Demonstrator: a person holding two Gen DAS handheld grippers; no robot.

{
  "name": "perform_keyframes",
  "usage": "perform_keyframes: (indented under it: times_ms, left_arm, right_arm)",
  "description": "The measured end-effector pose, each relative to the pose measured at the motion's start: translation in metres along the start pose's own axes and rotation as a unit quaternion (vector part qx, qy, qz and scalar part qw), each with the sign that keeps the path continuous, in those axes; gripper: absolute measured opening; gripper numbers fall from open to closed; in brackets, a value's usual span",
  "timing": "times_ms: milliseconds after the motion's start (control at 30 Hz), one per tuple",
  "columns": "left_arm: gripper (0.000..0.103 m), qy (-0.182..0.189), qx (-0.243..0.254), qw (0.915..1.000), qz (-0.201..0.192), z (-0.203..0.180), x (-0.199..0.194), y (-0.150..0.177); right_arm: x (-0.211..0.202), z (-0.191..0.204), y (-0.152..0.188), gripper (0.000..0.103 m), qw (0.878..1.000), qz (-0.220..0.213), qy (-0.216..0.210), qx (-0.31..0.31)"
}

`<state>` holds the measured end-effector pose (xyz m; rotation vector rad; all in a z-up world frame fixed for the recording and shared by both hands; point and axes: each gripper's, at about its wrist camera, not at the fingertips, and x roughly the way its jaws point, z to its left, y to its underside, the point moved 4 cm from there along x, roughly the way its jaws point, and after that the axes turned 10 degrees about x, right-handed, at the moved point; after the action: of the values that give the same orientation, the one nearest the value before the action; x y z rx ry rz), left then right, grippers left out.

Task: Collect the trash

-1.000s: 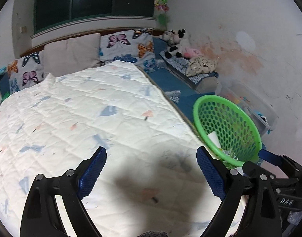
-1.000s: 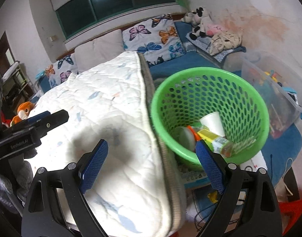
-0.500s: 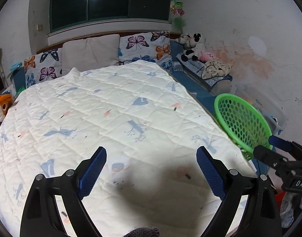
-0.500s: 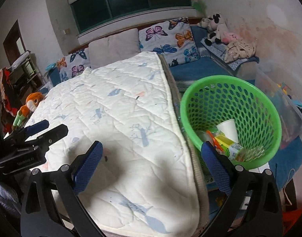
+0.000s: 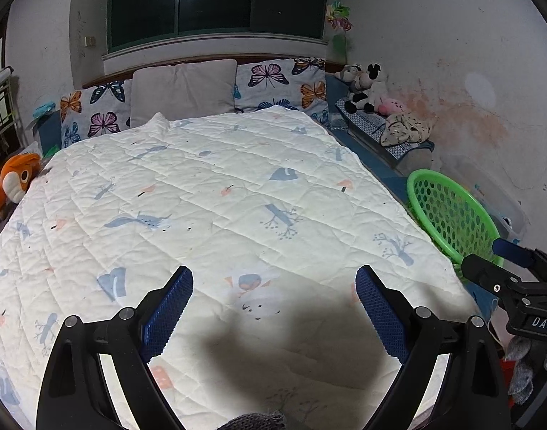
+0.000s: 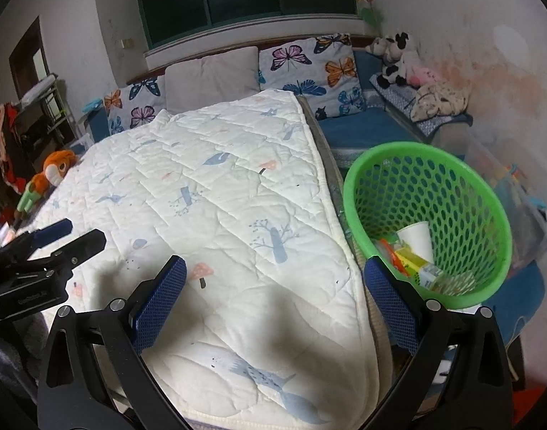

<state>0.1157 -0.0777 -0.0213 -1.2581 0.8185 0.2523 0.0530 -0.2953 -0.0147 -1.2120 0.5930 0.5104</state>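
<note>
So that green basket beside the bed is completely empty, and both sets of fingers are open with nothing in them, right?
Not quite. The green basket beside the bed is not empty: the right wrist view shows a white paper cup and a yellow carton lying in its bottom. The rest holds: the left gripper and the right gripper both have open fingers with nothing between them.

In the left wrist view the white quilted bedspread (image 5: 237,197) hides the near side of the round green perforated plastic basket (image 5: 452,215), so its contents stay unseen. The clear plastic storage box (image 6: 502,179) behind the basket is cut by the picture's edge, its contents too blurred to tell
</note>
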Motion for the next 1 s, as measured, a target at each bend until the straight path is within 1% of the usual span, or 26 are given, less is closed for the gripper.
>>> perform_keyframes:
  times_ms: [167, 367, 1000]
  left_arm:
    - [0.089, -0.004, 0.002, 1.0, 0.002, 0.0014, -0.001, 0.0018]
    - [0.089, -0.007, 0.004, 1.0, 0.004, 0.0005, -0.0013, 0.0027]
    - [0.089, -0.016, 0.007, 0.9998, -0.004, 0.0041, -0.0085, 0.0042]
  right_arm:
    - [-0.0001, 0.0035, -0.0002, 0.099, 1.0, -0.01, 0.011, -0.014]
    - [0.0022, 0.0039, -0.0001, 0.099, 1.0, -0.006, 0.003, -0.012]
    - [0.0036, 0.007, 0.0, 0.099, 1.0, -0.006, 0.002, -0.013]
